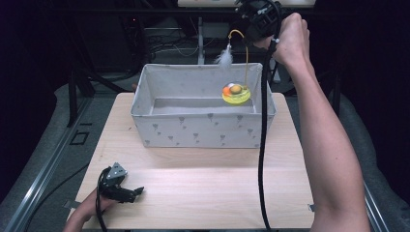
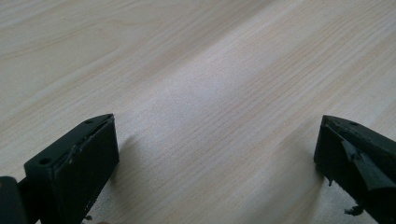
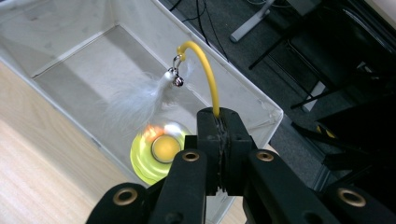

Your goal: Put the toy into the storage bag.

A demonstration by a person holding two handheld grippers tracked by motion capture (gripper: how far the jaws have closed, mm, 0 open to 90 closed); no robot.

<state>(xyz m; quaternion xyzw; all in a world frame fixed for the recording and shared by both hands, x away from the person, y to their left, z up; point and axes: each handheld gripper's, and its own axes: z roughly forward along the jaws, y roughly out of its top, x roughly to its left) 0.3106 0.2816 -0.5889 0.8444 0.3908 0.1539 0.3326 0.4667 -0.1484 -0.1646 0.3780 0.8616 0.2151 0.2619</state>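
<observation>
Table (image 1: pixel 203 193) of pale wood bears a grey fabric box (image 1: pixel 198 130). Above its right end, the right gripper (image 3: pixel 219 122) clenches a yellow cat toy (image 1: pixel 236 93) by its wand. Left gripper (image 1: pixel 126 192) rests released near the front edge.

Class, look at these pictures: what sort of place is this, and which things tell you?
Probably a lab or workshop test bench, not a home. A plain wooden table stands among dark metal frames and loose cables, and a person works with hand-held grippers, the right gripper holding a cat toy over a fabric bin.
</observation>
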